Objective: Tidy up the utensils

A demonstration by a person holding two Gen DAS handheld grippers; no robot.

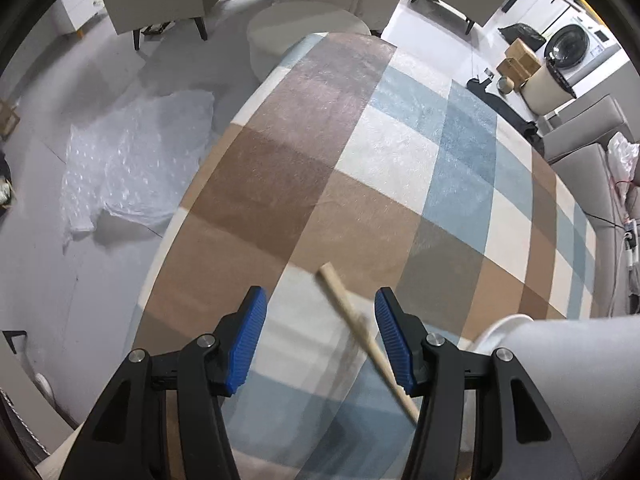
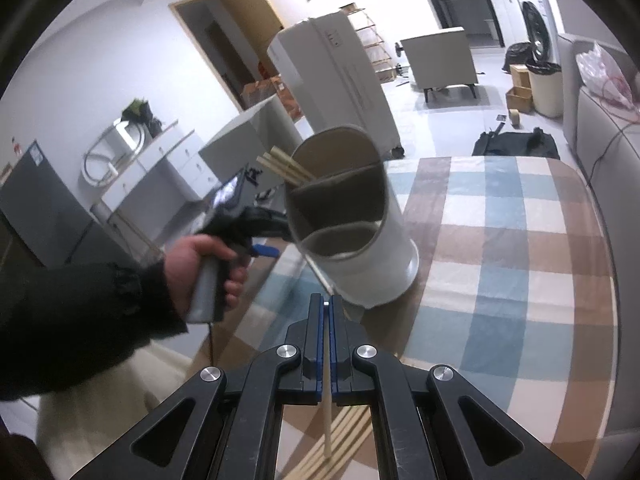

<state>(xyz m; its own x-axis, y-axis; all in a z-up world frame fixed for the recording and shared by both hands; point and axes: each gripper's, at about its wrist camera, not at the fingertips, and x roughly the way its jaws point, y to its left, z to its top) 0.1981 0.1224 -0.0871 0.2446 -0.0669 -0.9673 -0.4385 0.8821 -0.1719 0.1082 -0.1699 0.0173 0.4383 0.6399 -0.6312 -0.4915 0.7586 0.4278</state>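
Clamped between my right fingers (image 2: 327, 305) is one chopstick (image 2: 328, 420), just short of the white utensil holder (image 2: 372, 264) on the checked table (image 2: 500, 240). Beside that holder, my left fingers (image 1: 320, 300) stand apart over another chopstick (image 1: 360, 328), gripping nothing.

My left gripper (image 1: 320, 340) has black angular arms with silver round screws at the pivots and blue ribbed pads (image 1: 248, 344) on the inner faces. My right gripper (image 2: 328, 308) is built the same. Beyond its tips, my left hand (image 2: 204, 268) emerges from a dark sleeve (image 2: 80, 320) with a knitted cuff.
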